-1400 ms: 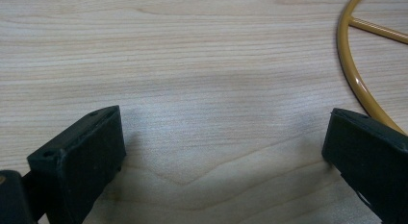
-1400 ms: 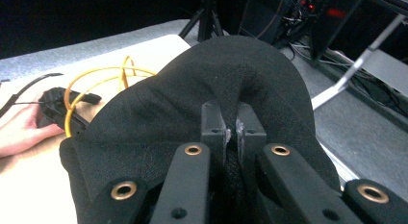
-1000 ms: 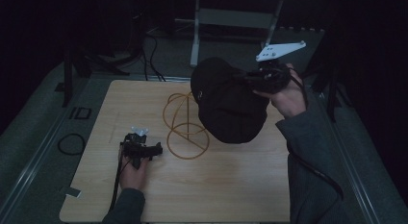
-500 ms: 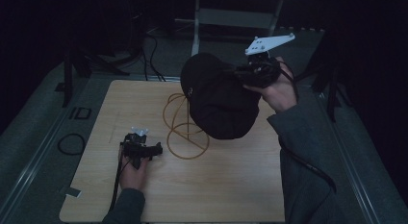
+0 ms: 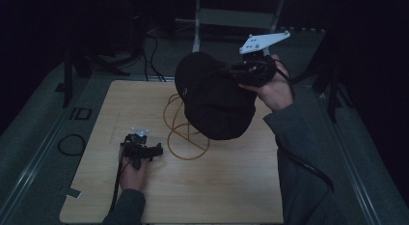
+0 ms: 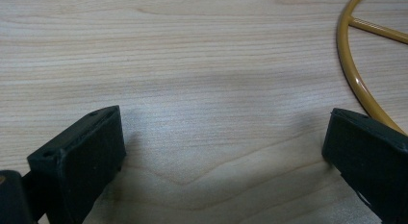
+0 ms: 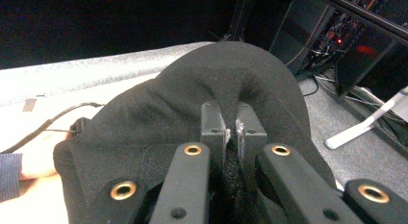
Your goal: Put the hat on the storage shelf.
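Holding black hat [image 5: 214, 102] aloft

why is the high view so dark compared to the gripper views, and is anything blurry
High view: dim and underexposed, the black hat nearly merging with the dark background. Left gripper view: bright, even light, wood grain sharp, the jaws casting soft shadows on the table. Right gripper view: hat well lit, the near jaw arms a little soft, background dark.

Dim, murky high view with black surroundings; brighter, sharp gripper views, soft shadows under the jaws
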Demonstrator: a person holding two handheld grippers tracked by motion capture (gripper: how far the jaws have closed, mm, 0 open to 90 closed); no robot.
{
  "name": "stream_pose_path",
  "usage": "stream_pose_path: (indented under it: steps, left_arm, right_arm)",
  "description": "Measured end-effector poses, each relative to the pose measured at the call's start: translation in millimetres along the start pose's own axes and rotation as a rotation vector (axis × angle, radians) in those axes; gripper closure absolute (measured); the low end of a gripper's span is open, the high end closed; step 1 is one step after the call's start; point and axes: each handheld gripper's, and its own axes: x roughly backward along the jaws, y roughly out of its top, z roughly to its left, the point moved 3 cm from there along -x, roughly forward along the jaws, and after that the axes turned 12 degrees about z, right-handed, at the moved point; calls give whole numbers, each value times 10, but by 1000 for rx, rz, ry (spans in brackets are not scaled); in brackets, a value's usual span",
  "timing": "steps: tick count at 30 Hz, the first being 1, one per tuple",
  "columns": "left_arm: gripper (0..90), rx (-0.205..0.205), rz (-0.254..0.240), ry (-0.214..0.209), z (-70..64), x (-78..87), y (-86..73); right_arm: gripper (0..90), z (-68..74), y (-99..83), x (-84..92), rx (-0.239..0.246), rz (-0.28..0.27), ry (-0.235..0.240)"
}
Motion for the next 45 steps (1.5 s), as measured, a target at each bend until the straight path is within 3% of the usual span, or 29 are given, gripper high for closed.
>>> stream_pose_path:
  steps: [12, 24, 39, 45]
  left_arm:
    - [7, 0, 0, 0, 0, 0, 0]
    - [7, -1, 0, 1, 1, 0, 0]
    - [7, -2, 2, 0, 2, 2, 0]
    - [7, -2, 3, -1, 2, 2, 0]
  right_arm:
    - [853, 62, 153, -53, 20, -3, 8]
    - [853, 115, 249, -266, 50, 20, 25]
    - [846, 41, 272, -540, 17, 35, 53]
    - [841, 116, 341, -666, 27, 47, 70]
